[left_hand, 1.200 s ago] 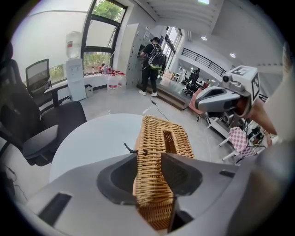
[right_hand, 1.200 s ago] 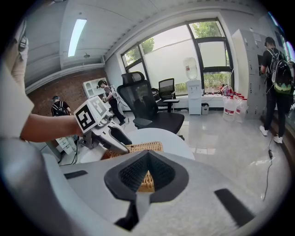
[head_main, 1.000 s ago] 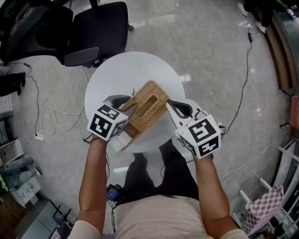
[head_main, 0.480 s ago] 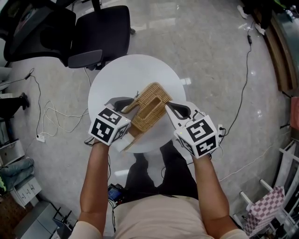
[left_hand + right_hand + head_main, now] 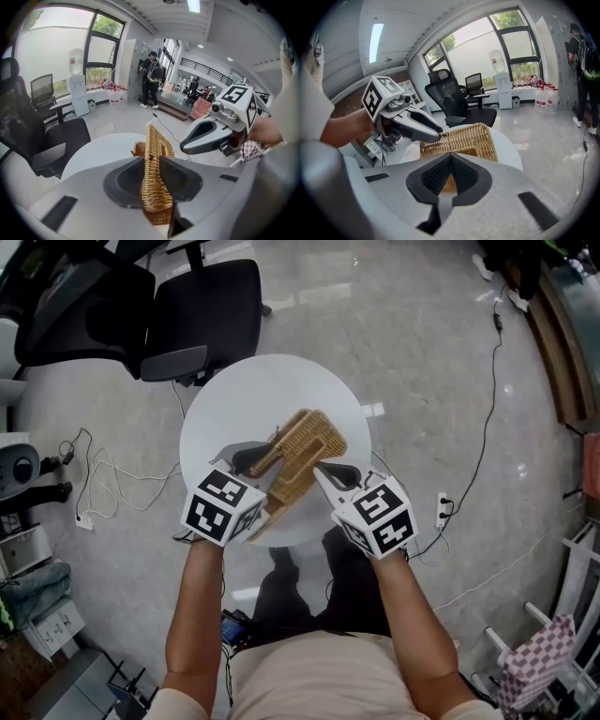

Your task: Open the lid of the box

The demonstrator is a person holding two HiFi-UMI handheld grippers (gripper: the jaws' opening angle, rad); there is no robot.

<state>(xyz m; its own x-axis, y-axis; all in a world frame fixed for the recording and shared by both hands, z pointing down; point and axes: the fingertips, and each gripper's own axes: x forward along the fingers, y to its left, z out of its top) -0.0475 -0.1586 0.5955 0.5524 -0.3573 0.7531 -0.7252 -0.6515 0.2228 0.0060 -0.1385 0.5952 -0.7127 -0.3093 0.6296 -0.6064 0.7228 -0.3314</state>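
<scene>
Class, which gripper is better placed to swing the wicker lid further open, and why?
Left. The left gripper has its jaws clamped on the edge of the wicker lid, which stands tilted up. The right gripper has its jaws shut on nothing, just short of the lid.

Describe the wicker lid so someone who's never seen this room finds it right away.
Start at the round white table by the black chair. Over its near half, the wicker lid stands on edge, clamped in the left tongs. It alone is a flat woven tan panel with a rectangular slot.
</scene>
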